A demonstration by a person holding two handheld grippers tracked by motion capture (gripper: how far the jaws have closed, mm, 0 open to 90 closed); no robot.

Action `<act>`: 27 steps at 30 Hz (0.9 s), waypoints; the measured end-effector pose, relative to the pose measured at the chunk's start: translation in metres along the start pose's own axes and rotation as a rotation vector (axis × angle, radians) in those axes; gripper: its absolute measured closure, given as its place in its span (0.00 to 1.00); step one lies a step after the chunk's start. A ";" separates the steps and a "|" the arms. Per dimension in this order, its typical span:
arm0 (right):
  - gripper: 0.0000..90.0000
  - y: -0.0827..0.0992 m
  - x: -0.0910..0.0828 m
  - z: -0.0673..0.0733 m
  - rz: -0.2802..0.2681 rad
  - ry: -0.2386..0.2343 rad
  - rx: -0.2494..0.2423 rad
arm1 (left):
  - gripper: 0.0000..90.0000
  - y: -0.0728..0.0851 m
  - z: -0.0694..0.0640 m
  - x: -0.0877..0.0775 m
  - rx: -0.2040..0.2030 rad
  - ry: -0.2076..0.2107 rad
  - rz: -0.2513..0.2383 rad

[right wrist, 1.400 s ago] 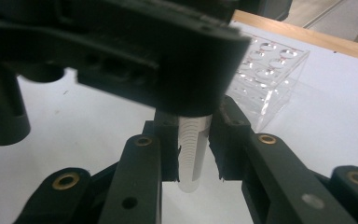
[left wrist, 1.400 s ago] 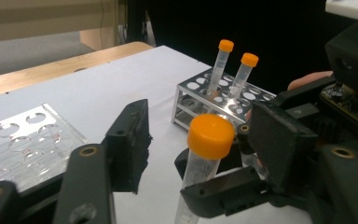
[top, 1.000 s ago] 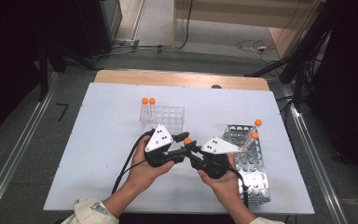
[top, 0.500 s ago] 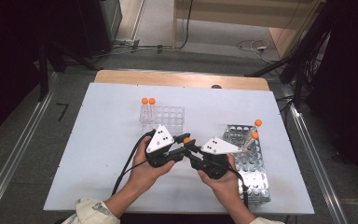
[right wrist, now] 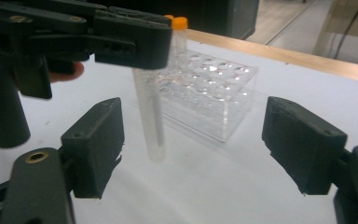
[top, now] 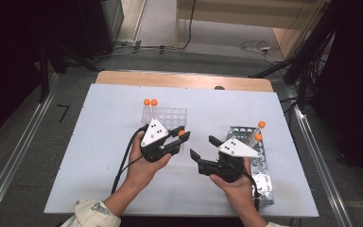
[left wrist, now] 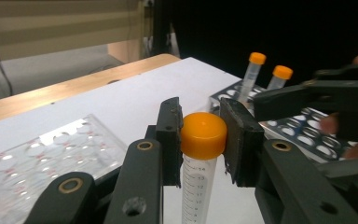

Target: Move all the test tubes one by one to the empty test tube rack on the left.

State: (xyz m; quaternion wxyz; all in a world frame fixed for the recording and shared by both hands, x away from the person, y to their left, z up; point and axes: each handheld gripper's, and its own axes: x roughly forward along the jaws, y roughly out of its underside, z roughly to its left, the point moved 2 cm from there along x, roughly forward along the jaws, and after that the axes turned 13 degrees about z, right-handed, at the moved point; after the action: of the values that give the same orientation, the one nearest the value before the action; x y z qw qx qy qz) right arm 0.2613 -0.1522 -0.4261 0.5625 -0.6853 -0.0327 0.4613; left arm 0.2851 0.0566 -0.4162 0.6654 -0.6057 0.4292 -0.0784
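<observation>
R hand-held gripper (top: 202, 147) just opened, backed off tube (left wrist: 203, 135); L (top: 178, 136) grips.

The left tool (top: 178, 137) is held in the left hand (top: 142, 165), its forearm coming in from 6 o'clock. Its jaws point toward 2 o'clock and are pressed together on the orange cap of a tube (left wrist: 203, 135). The right tool (top: 202, 148) sits in the right hand (top: 234, 182), at 3 o'clock from the left one and near to it. Its jaws point toward 10 o'clock; they have just been opening and now stand wide apart, with nothing between the pads.
</observation>
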 end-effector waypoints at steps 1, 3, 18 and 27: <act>0.20 0.001 -0.003 -0.001 0.000 0.010 -0.006 | 0.79 -0.001 0.003 0.000 -0.008 -0.010 -0.003; 0.20 0.003 -0.007 -0.004 -0.001 0.028 -0.014 | 0.79 -0.002 0.008 -0.001 -0.016 -0.020 -0.005; 0.18 0.023 -0.041 -0.025 -0.036 0.081 0.017 | 0.79 -0.008 0.035 -0.004 -0.042 -0.078 -0.003; 0.18 0.046 -0.062 -0.038 -0.048 0.109 0.050 | 0.79 -0.027 0.050 -0.008 -0.054 -0.124 -0.018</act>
State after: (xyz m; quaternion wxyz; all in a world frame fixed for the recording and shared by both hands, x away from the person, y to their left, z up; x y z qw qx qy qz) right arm 0.2294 -0.2328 -0.4281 0.5913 -0.6941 -0.0070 0.4105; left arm 0.3249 0.0918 -0.3945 0.6736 -0.6308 0.3836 -0.0350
